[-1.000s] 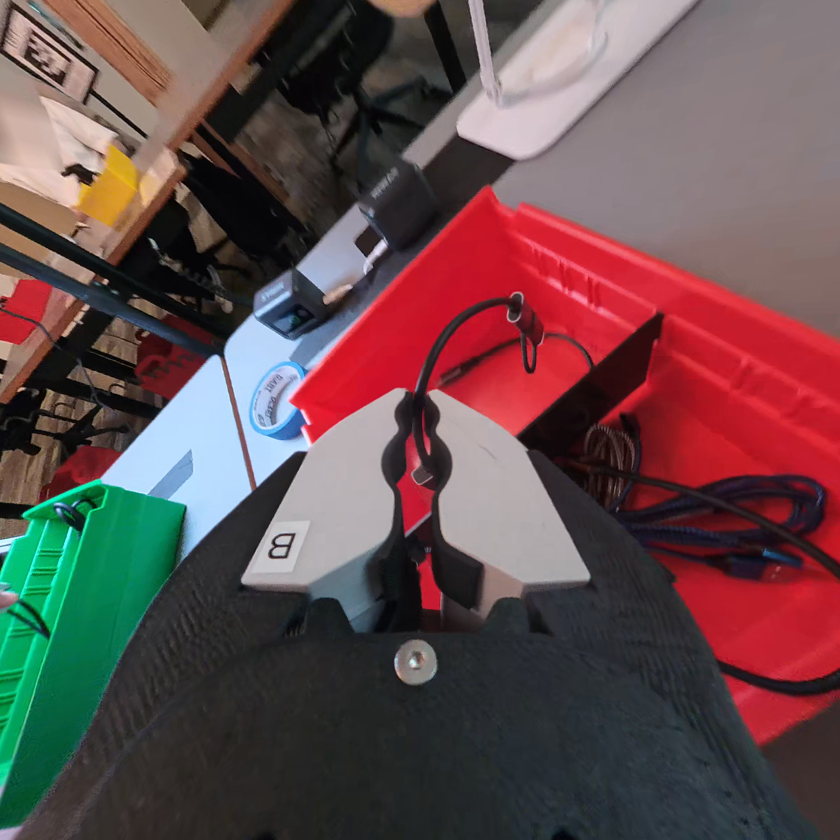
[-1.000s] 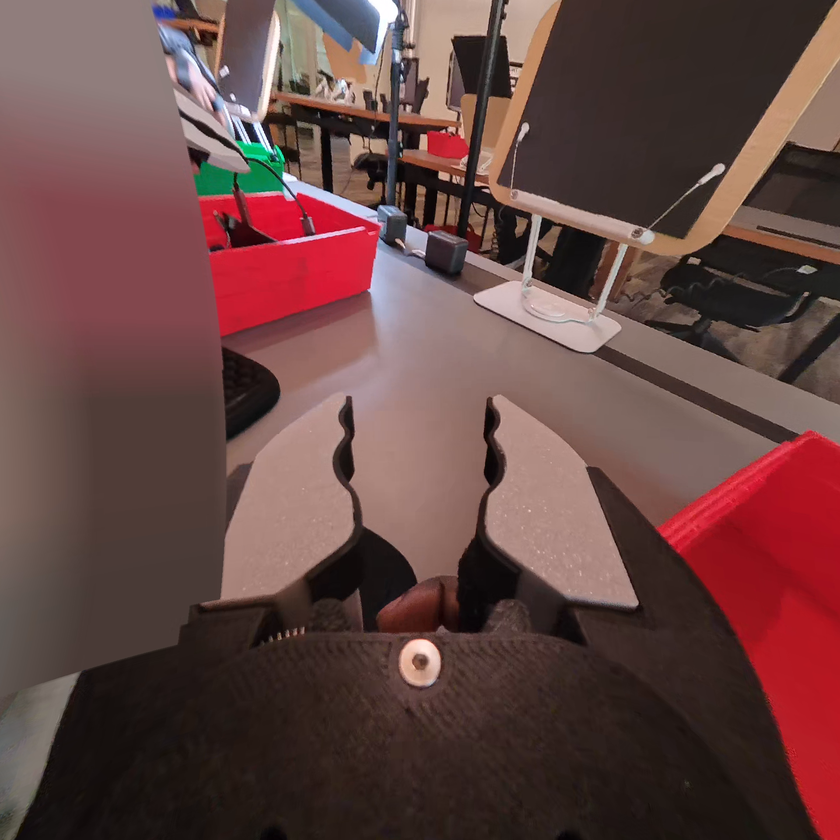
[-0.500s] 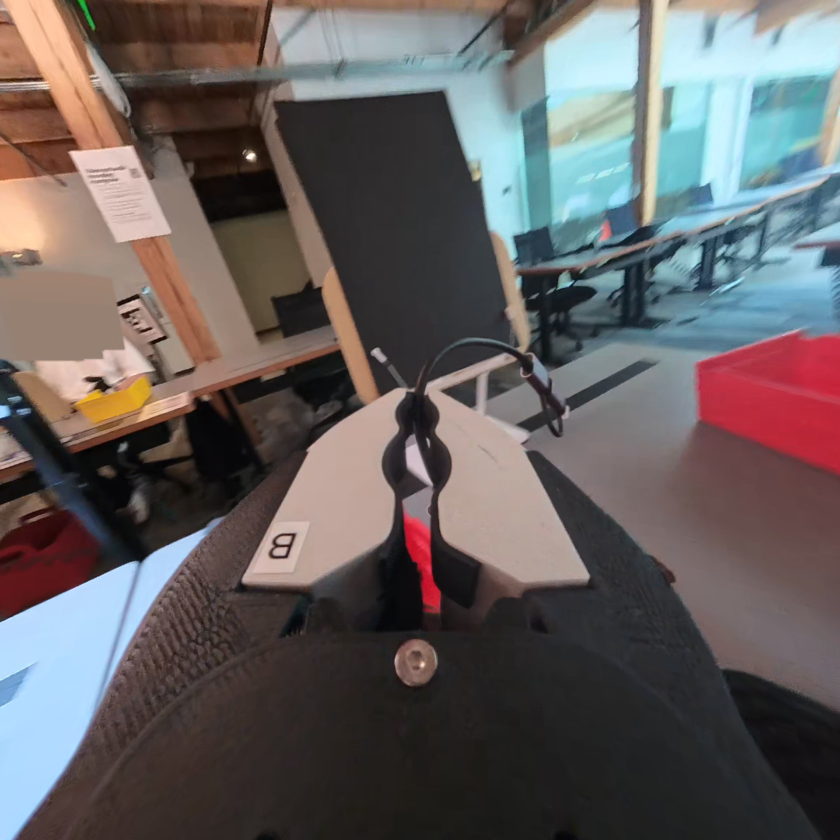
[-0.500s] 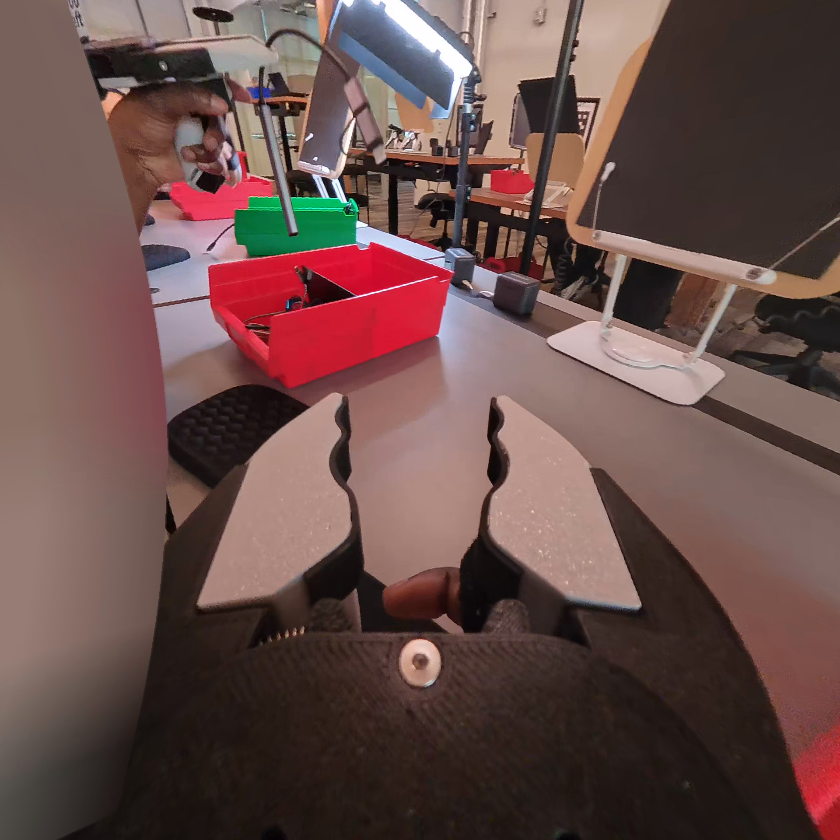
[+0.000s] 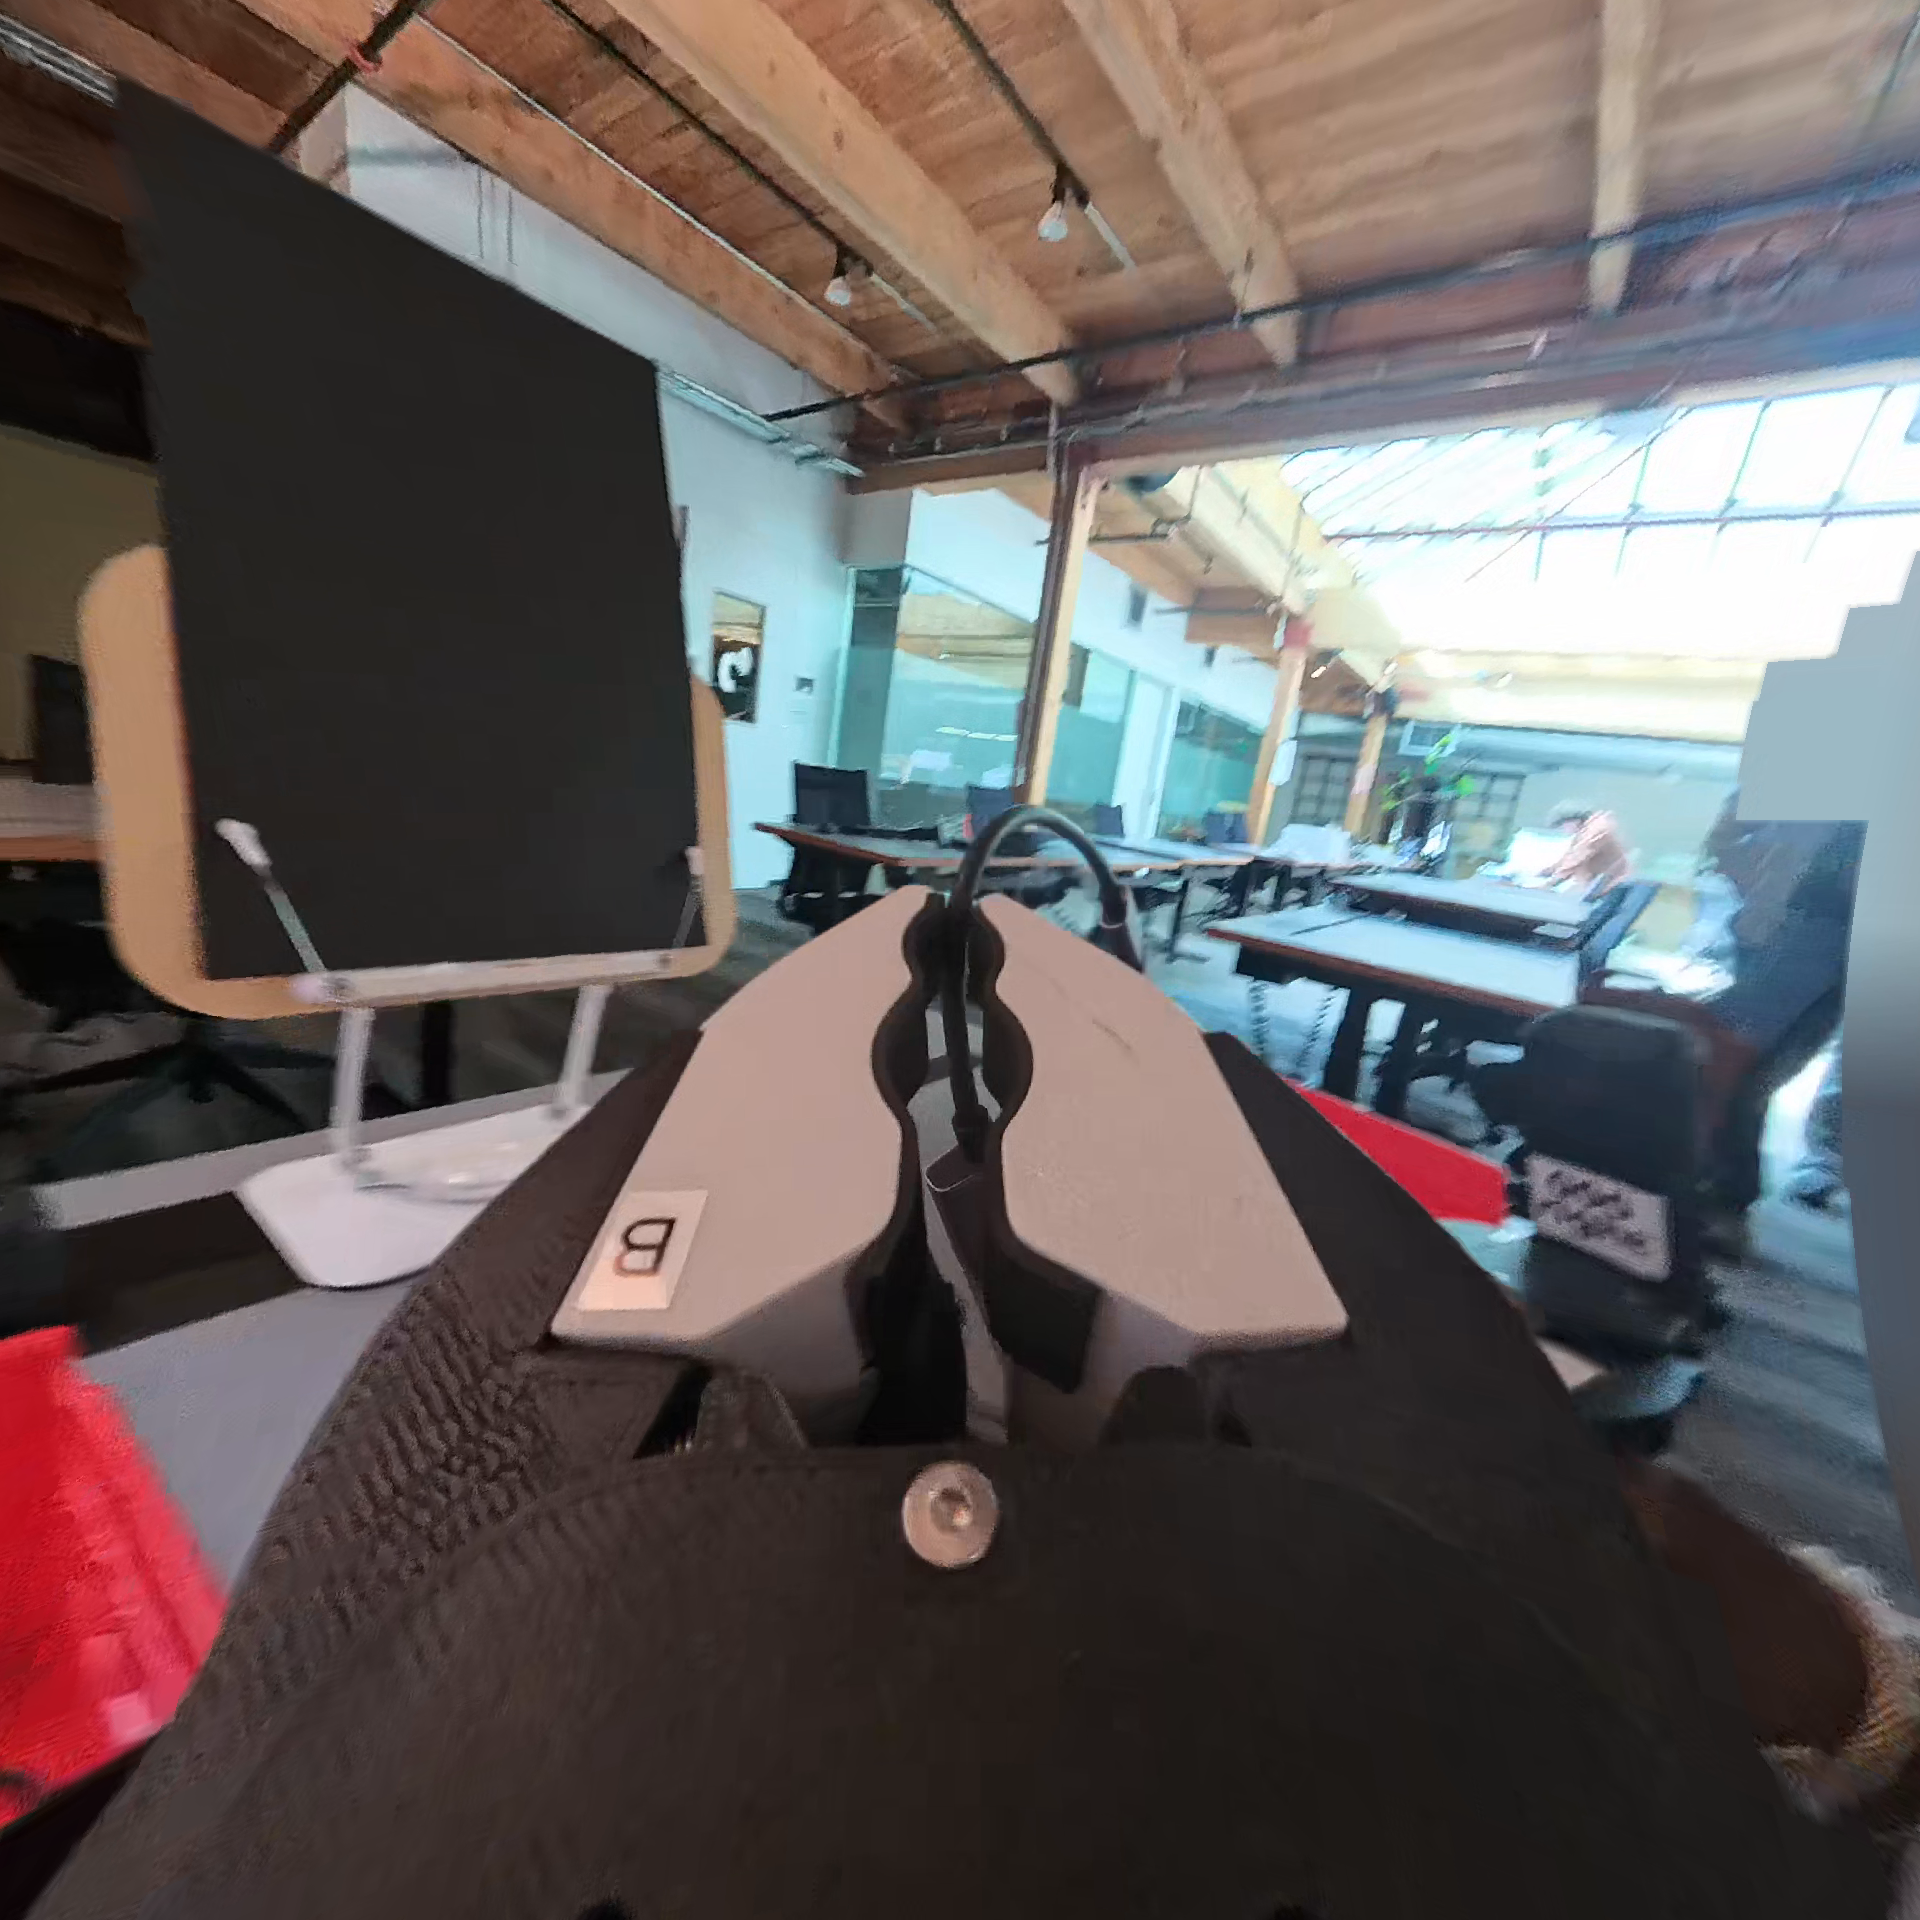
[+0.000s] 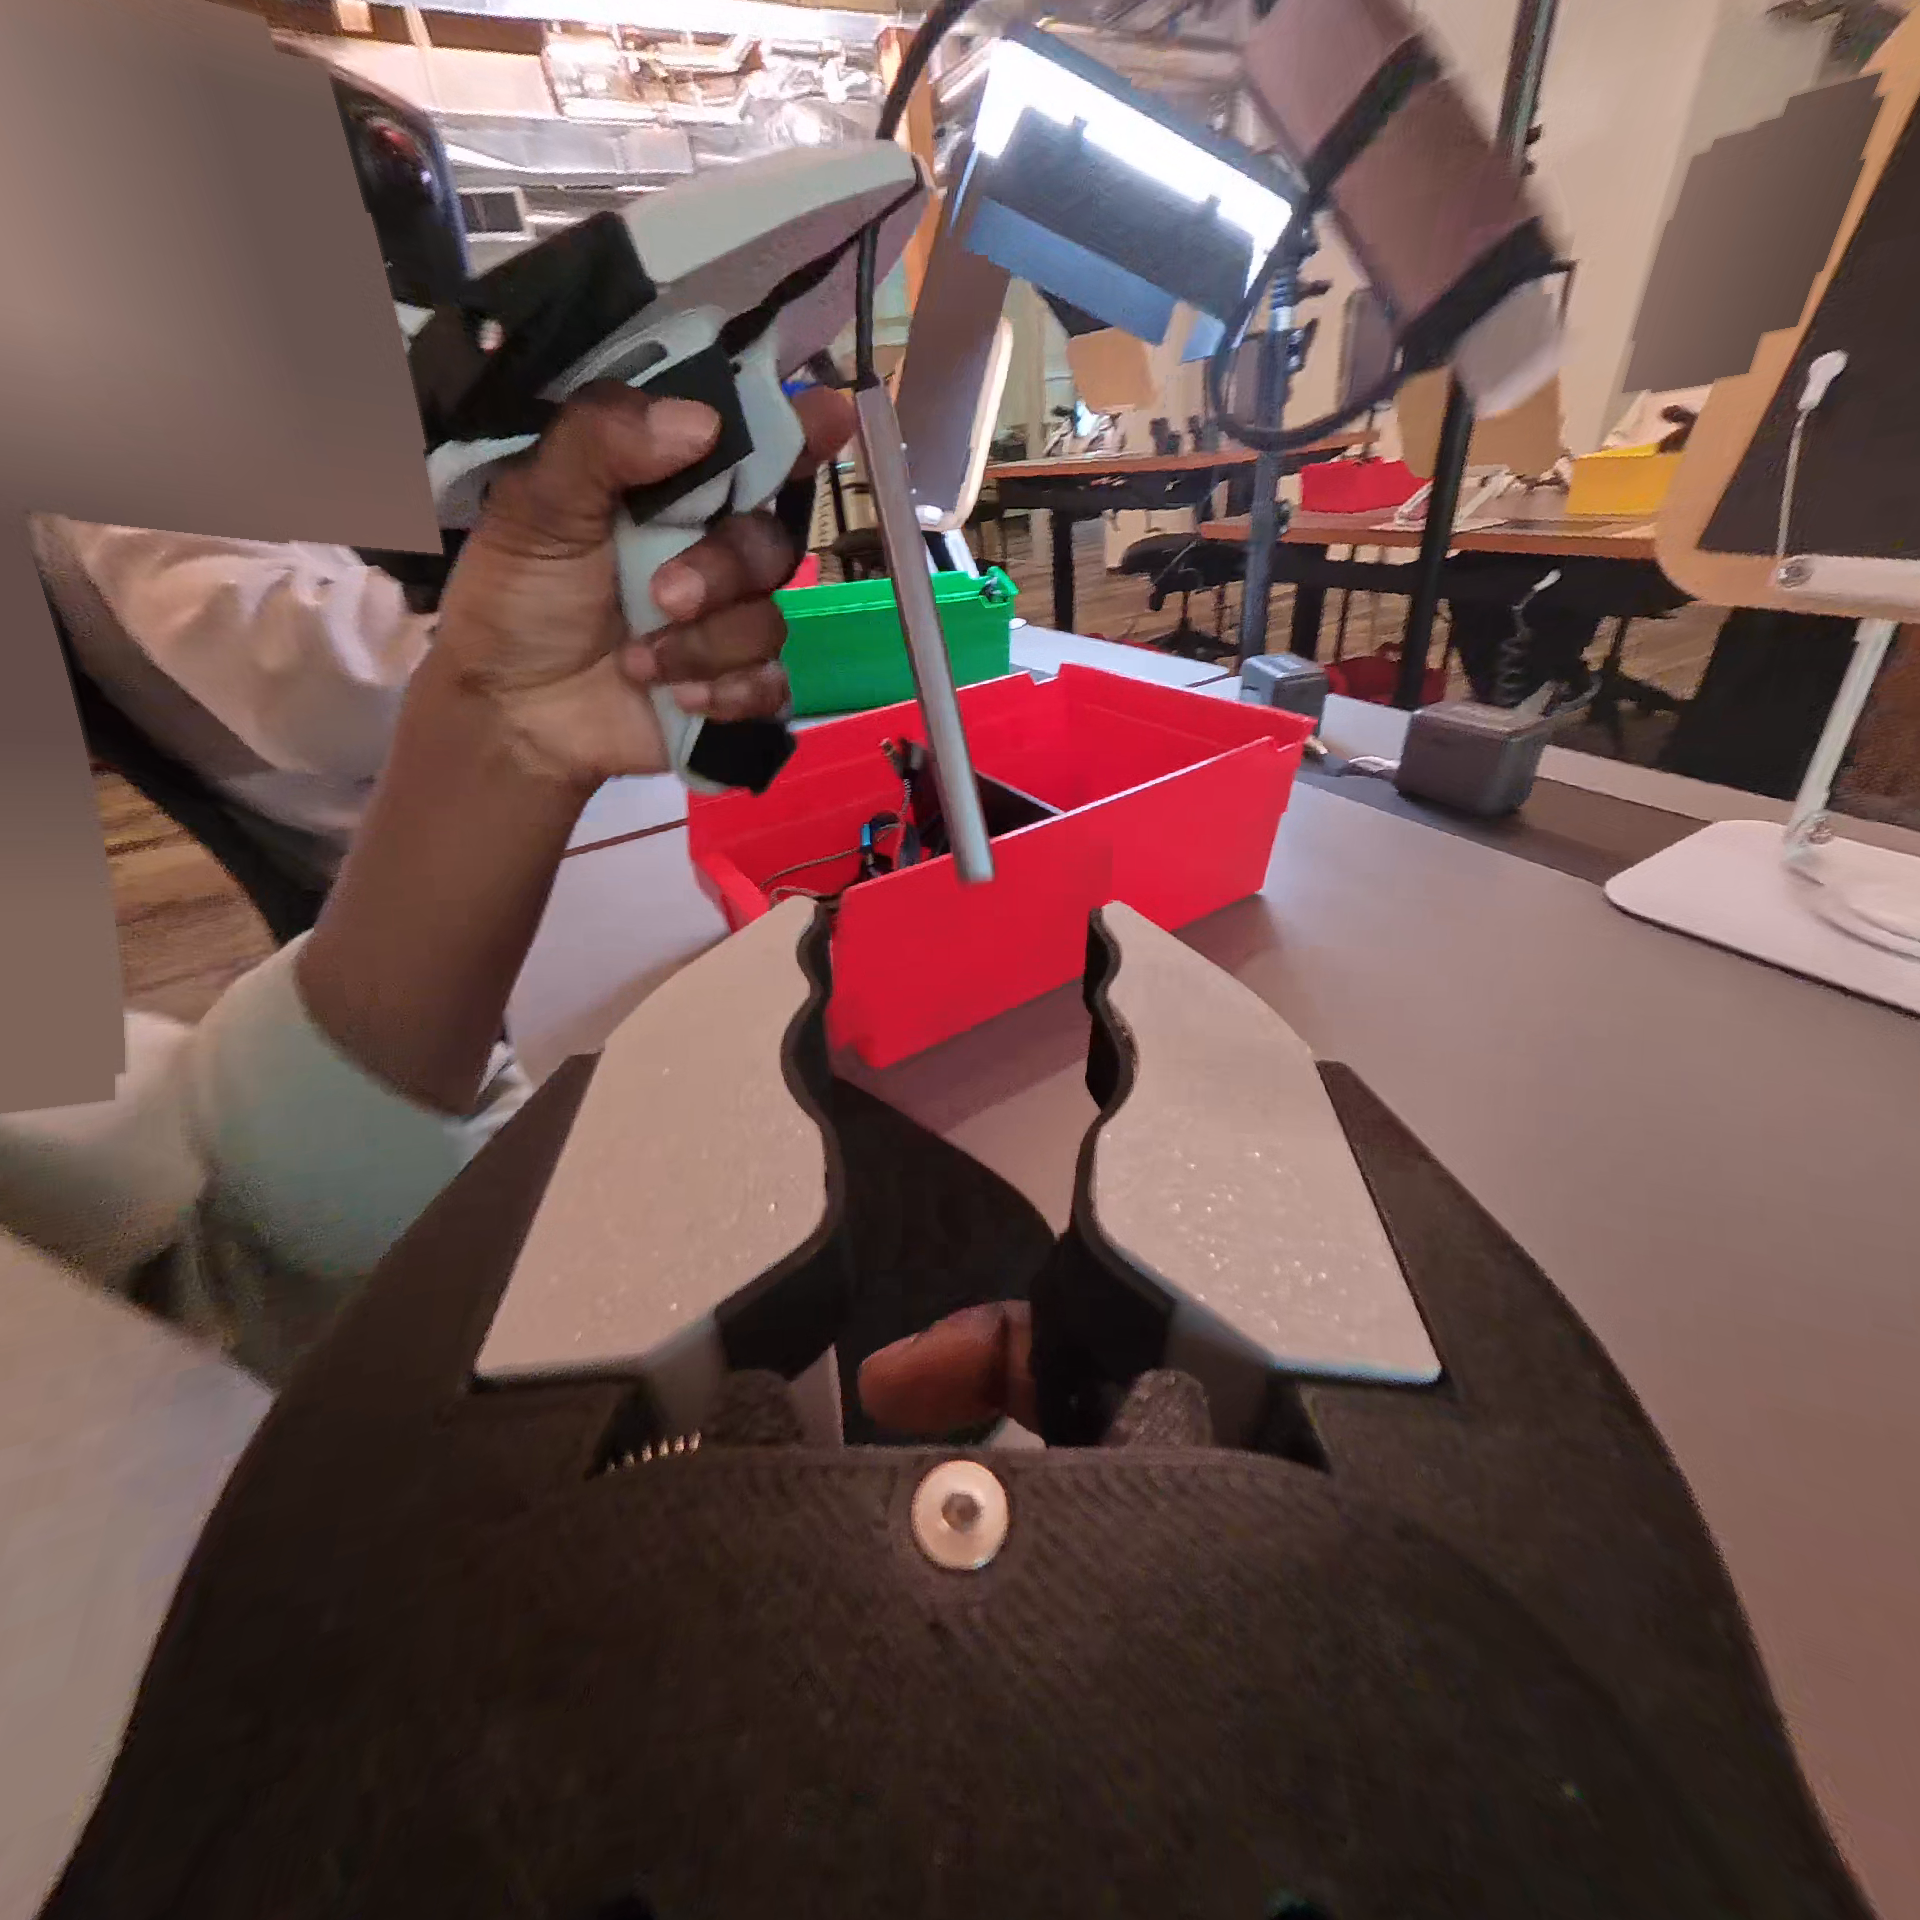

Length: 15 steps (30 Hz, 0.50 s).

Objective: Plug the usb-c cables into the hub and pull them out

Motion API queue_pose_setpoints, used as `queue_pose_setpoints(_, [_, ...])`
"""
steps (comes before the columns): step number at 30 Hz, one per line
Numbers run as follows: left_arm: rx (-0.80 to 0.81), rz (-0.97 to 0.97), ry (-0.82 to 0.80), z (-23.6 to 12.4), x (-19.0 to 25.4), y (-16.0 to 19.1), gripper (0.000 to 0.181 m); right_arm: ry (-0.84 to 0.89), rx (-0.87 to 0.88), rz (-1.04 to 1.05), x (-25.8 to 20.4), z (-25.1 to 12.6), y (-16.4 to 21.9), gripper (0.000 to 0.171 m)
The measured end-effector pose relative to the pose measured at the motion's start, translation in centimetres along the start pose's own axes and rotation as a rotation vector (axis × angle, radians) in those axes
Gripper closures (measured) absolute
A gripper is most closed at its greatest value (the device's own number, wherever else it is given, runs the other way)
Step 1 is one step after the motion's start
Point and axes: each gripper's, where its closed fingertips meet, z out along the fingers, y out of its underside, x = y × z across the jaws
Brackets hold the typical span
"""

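Note:
My left gripper (image 5: 951,920) is shut on a thin black cable (image 5: 964,1049) that arcs out past its tips. In the right wrist view the same gripper (image 6: 902,185) is held high in a person's hand (image 6: 582,623). A slim silver hub (image 6: 923,634) hangs from that cable, tilted, its lower end over the red bin (image 6: 1039,935). Loose cables (image 6: 881,836) lie in the bin's left compartment. My right gripper (image 6: 951,935) is open and empty, low over the grey table (image 6: 1507,1091), just in front of the bin.
A green bin (image 6: 883,644) stands behind the red one. Two grey charger blocks (image 6: 1465,748) sit at the table's far edge. A tablet on a white stand (image 6: 1766,914) is to the right and also shows in the left wrist view (image 5: 395,1195). A light panel (image 6: 1112,239) hangs above. My right fingertips sit around 15 cm from my left ones.
My left gripper has risen out of the red bin with the cable and hub and swung to face the room. My right gripper has turned towards the bin and stayed open.

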Motion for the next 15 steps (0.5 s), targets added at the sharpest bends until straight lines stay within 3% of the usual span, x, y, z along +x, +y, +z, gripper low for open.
queue_pose_setpoints(3, [0.055,-0.18,0.077,0.6,2.0,1.4,0.176,0.038,0.023,-0.015,0.4,1.7,0.3,0.126])
queue_pose_setpoints(6, [0.079,-0.336,0.136,0.8,2.8,2.5,0.176,0.045,0.031,-0.112,0.4,1.8,0.8,0.161])
queue_pose_setpoints(7, [0.077,-0.36,0.124,0.7,2.3,3.0,0.176,0.052,0.025,-0.164,0.3,1.4,1.0,0.163])
queue_pose_setpoints(9, [0.023,-0.377,0.086,0.5,1.1,4.9,0.173,0.163,0.003,-0.305,1.4,0.5,1.1,0.163])
queue_pose_setpoints(11, [-0.064,-0.404,0.028,-0.1,0.0,7.4,0.151,0.352,-0.063,-0.514,3.8,-1.0,1.0,0.164])
queue_pose_setpoints(13, [-0.146,-0.339,-0.03,-0.8,-0.4,10.0,0.144,0.486,-0.173,-0.676,5.7,-2.2,1.2,0.164])
queue_pose_setpoints(15, [-0.2,-0.01,-0.025,-1.2,0.8,11.6,0.148,0.531,-0.318,-0.767,7.0,-3.1,2.2,0.164])
